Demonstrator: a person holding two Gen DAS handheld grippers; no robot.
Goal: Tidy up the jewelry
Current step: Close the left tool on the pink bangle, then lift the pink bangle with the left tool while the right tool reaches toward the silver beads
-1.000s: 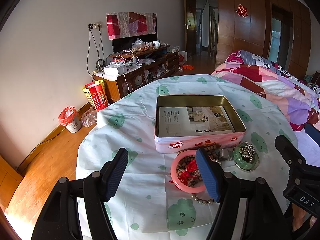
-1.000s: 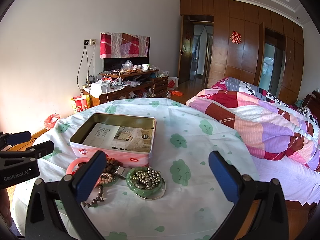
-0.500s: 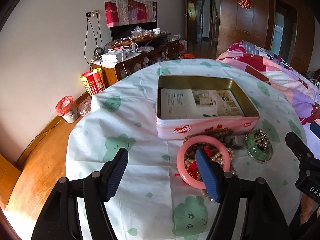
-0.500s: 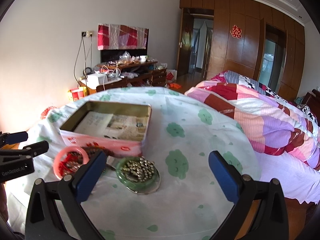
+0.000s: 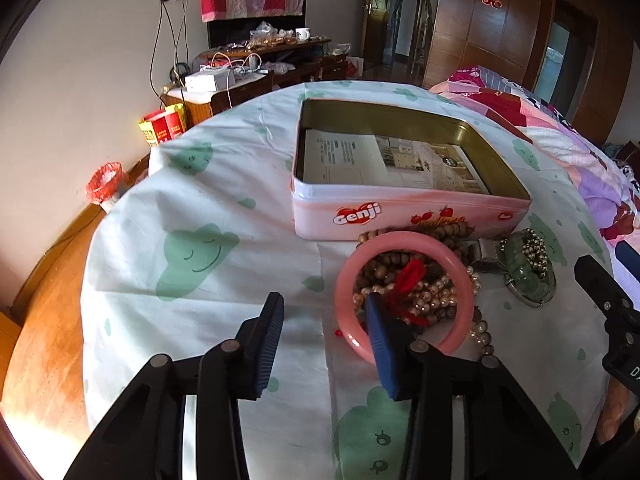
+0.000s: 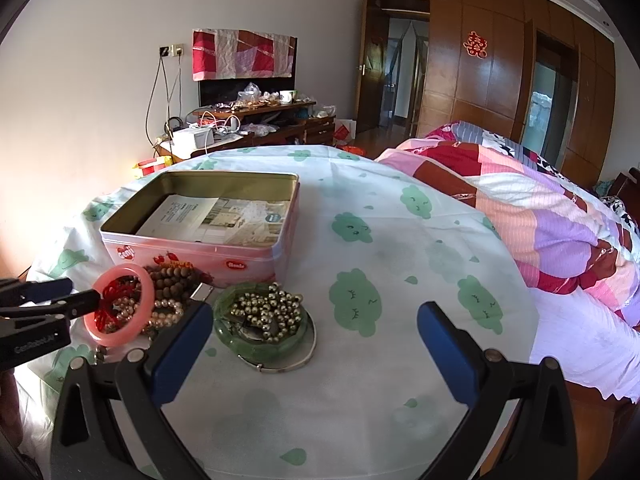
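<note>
A pink bangle [image 5: 404, 292] lies on the table over wooden and pearl bead strings with a red cord. It also shows in the right wrist view [image 6: 122, 306]. My left gripper [image 5: 326, 312] is open; its right finger reaches inside the bangle's near-left rim, its left finger outside. A green bangle [image 6: 262, 326] with silver beads lies to the right of the pink one, also in the left wrist view [image 5: 530, 266]. An open pink tin [image 5: 400, 216] lined with paper stands just behind. My right gripper [image 6: 314, 330] is open above the table, right of the green bangle.
The round table carries a white cloth with green clouds [image 6: 400, 240]. A bed with a striped quilt [image 6: 540, 216] lies to the right. A cluttered TV stand [image 6: 248, 124] stands behind; a red-lined bin [image 5: 105, 181] sits on the floor at left.
My left gripper has moved forward and down to the pink bangle, its right finger now inside the ring. The right gripper dipped and shifted right.
</note>
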